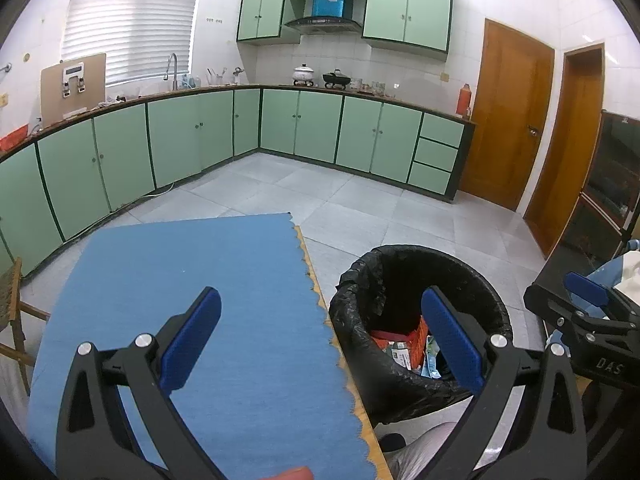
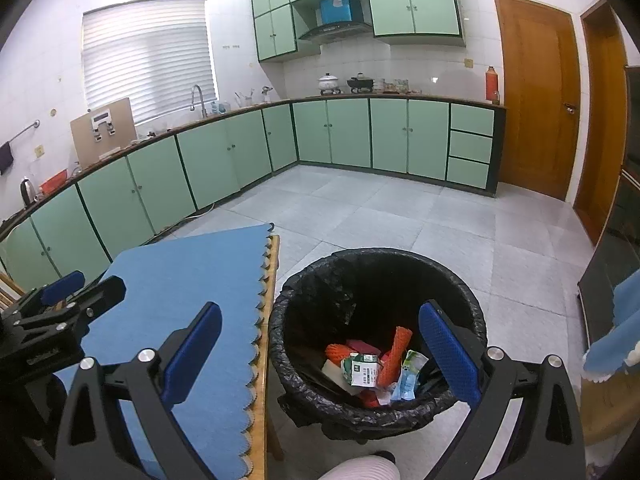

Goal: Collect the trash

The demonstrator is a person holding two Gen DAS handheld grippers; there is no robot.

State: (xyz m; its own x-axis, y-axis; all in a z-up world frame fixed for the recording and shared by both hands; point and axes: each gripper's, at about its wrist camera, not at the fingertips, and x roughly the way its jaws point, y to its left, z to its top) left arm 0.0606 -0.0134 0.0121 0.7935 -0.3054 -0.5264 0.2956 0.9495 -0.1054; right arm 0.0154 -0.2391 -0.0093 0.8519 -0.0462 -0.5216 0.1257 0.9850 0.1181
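Both your left claw [image 1: 320, 340] and right claw [image 2: 320, 354] hang wide and empty. The trash [image 2: 372, 368], light crumpled wrappers and soft orange netting, lies inside the bin [image 2: 476, 320]; pinch loose edges gently.

A matt blue cloth with a scalloped edge [image 2: 192, 280] covers the pale wooden counter [image 2: 262, 400]. The round bin's crinkled, glossy black plastic liner [image 2: 304, 376] holds an orange foam net sleeve [image 2: 394, 356] and printed paper and foil wrappers [image 2: 362, 372]. The smooth grey floor tiles [image 2: 380, 208] shine faintly. Each claw's blue pads [image 2: 448, 352] look dimpled and rubbery.
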